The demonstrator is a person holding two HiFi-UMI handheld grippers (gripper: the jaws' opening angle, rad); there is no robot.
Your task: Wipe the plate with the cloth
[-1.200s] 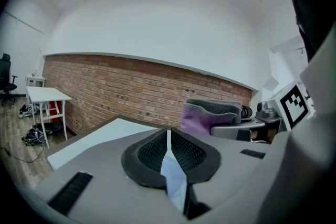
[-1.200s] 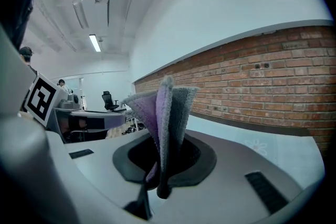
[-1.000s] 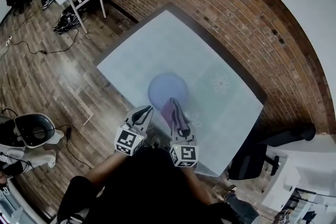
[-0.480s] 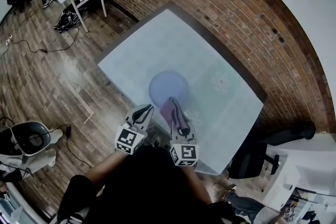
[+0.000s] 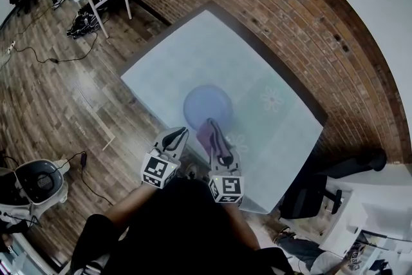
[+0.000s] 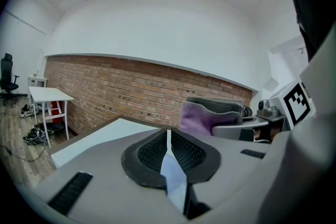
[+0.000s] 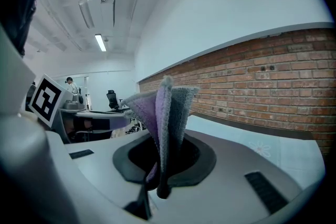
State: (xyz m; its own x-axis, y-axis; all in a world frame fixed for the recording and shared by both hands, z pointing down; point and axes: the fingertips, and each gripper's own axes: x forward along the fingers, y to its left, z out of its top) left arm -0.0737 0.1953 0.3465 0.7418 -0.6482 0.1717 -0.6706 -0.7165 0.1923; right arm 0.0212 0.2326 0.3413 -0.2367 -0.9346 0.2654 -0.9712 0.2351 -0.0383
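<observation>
The right hand-held gripper [image 5: 212, 124] is pinching the cloth [image 7: 164, 108] tight between its two jaws. The cloth sticks up out of the jaws in soft folds. The left hand-held gripper [image 5: 181, 133] has its jaws pressed together with nothing in them.

The plate [image 5: 207, 104] sits in the middle of the head view, on the tabletop [image 5: 193, 48]. In that view the cloth is at the near edge of the plate, just below it in the frame. The right gripper view looks out at the brick wall [image 7: 273, 81], not down at the plate, so I think the cloth is not rubbing the plate right now. The cloth is picked up, so that part is done. I think the wiping is left to do, or at least not finished. I cannot tell if the plate is clean.

The cloth is fuzzy, purple on one side and gray on the other. The plate is round, smooth and purple-blue. The tabletop is flat and pale blue, with a small flower [image 5: 271, 100] printed toward the right of the frame. The jaw pads are dark and look bumpy.
</observation>
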